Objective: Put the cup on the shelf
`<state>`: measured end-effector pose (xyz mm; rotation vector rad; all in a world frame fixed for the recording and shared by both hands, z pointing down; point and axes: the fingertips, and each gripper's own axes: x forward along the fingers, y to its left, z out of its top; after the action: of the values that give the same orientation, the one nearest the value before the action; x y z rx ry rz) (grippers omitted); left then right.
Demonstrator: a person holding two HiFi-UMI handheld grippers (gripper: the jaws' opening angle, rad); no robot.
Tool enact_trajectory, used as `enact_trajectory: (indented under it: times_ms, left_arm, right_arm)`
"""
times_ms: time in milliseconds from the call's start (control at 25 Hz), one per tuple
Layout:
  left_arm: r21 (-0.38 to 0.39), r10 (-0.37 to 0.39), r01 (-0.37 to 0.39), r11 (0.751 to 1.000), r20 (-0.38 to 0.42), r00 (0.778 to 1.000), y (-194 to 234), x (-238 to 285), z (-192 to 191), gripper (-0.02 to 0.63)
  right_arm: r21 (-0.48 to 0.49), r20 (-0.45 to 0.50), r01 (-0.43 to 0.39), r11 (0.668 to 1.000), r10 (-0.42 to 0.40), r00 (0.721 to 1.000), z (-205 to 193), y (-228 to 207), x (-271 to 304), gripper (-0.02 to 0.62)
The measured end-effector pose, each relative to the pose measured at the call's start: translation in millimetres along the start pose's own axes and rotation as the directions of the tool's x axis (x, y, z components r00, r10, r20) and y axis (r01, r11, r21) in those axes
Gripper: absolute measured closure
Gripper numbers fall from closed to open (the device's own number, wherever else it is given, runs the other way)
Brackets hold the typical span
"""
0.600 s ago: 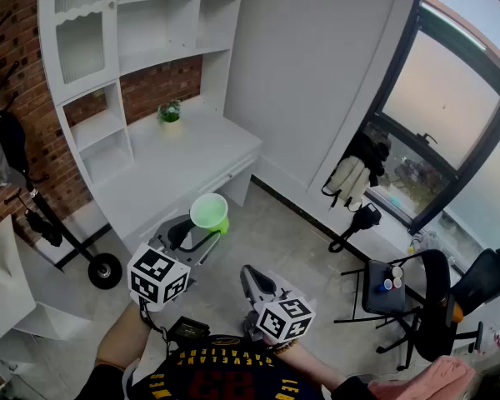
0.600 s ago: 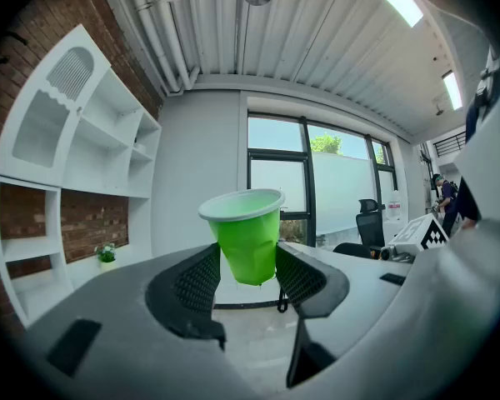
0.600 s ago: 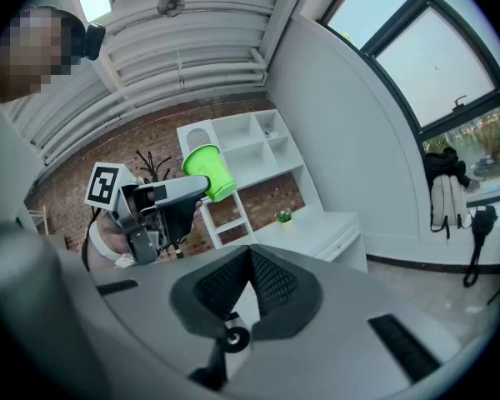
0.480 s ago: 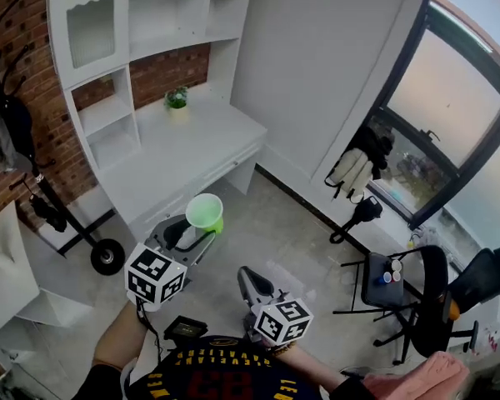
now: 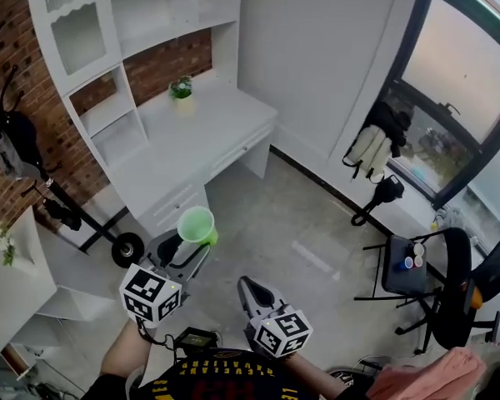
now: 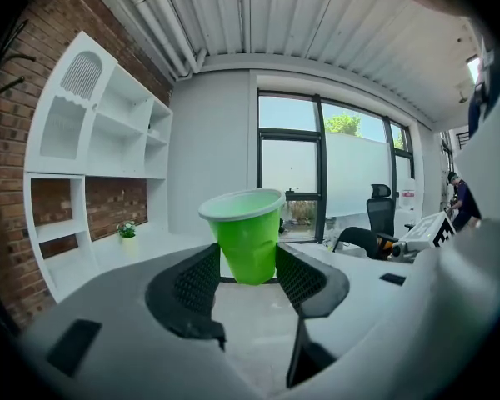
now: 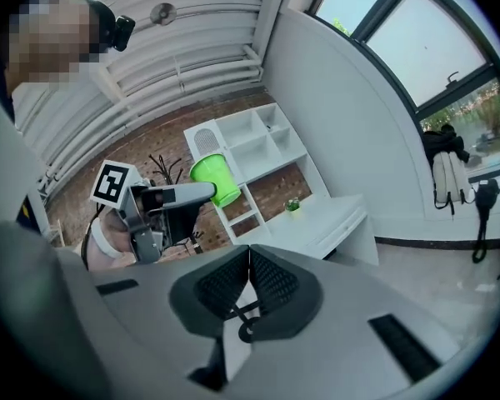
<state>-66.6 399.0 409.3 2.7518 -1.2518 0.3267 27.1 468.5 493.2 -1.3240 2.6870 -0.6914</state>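
Note:
A green plastic cup (image 5: 196,224) stands upright between the jaws of my left gripper (image 5: 187,244), whose pads press on its lower sides (image 6: 248,236). The cup is held in the air in front of the white desk (image 5: 192,136), short of the white shelf unit (image 5: 83,40) against the brick wall. To its right, my right gripper (image 5: 248,286) is shut with nothing in it (image 7: 248,261). In the right gripper view the cup (image 7: 215,178) and the left gripper (image 7: 202,192) show at the upper left, in front of the shelves.
A small potted plant (image 5: 182,87) sits at the back of the desk. A coat stand with dark bags (image 5: 17,152) and a black wheel (image 5: 127,248) are at the left. An office chair (image 5: 437,277) and a window are at the right.
The head view has swung, so the desk and shelves now lie further right. The left gripper with the cup sits a little lower and further left in view. The right gripper stays shut.

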Motion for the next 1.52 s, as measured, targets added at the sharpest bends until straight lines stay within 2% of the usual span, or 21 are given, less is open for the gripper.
enact_trajectory:
  times_ms: [440,680,840,1000,1280,1520]
  left_arm:
    - [0.021,0.091,-0.091,0.996,-0.002,0.996,-69,94,53,0.393]
    - [-0.011,0.101,-0.101,0.995,-0.002,0.995,-71,116,55,0.393]
    - [-0.006,0.100,-0.100,0.995,0.001,0.995,-39,128,53,0.394]
    - [0.019,0.065,-0.066,0.998,0.027,0.998,0,149,59,0.394]
    - [0.006,0.013,-0.013,1.000,0.079,0.997,112,168,75,0.394]
    - [-0.055,-0.019,0.024,0.998,0.095,0.995,197,177,71,0.394]
  right_arm:
    - [-0.007,-0.004,-0.126,0.992,0.126,0.992,51,-105,-43,0.589]
    - [0.013,-0.042,-0.143,0.990,0.143,0.989,54,-135,-38,0.589]
    - [0.000,-0.052,-0.124,0.992,0.124,0.991,58,-144,-7,0.589]
    - [-0.024,-0.047,-0.078,0.997,0.077,0.996,69,-154,34,0.589]
    - [-0.069,-0.007,0.030,0.997,-0.031,0.999,106,-156,132,0.589]
    - [-0.069,-0.037,0.075,0.995,-0.078,0.996,107,-151,197,0.589]
